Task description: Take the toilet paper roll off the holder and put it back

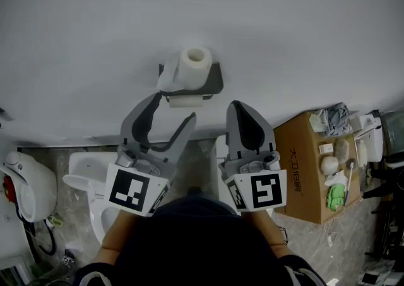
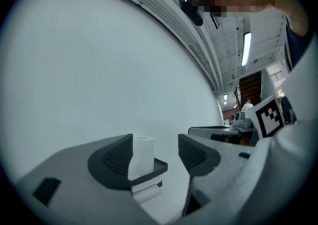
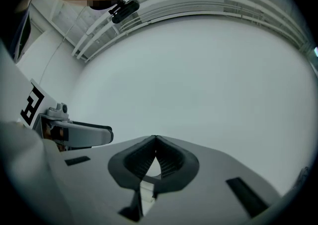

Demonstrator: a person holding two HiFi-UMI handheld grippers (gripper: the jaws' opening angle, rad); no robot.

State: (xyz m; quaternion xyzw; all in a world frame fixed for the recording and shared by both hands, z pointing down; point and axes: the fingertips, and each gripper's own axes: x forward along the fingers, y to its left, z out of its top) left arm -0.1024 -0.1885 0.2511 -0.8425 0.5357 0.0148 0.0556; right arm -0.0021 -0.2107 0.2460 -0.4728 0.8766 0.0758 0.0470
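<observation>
Room: plain white wall (image 1: 284,26) ahead, stone-patterned floor below, a white toilet (image 1: 85,180) at lower left, and an open cardboard box (image 1: 303,165) of odds and ends at right.
Holder: dark holder (image 1: 216,79) fixed to the wall, with a flat shelf on top.
Toilet paper roll: the toilet paper roll (image 1: 192,65) stands upright on the shelf, toward its left edge; more white paper shows just under the shelf.
Left gripper: the left gripper (image 1: 173,106) is released, with its jaws spread wide. It points at the holder, near it but short of touching. In the left gripper view the roll shows in the gap between the jaws, beyond them.
Right gripper: the right gripper (image 1: 235,105) is clenched, its tips meeting with nothing clamped between them. It sits just right of the left one, below the holder's right end.
</observation>
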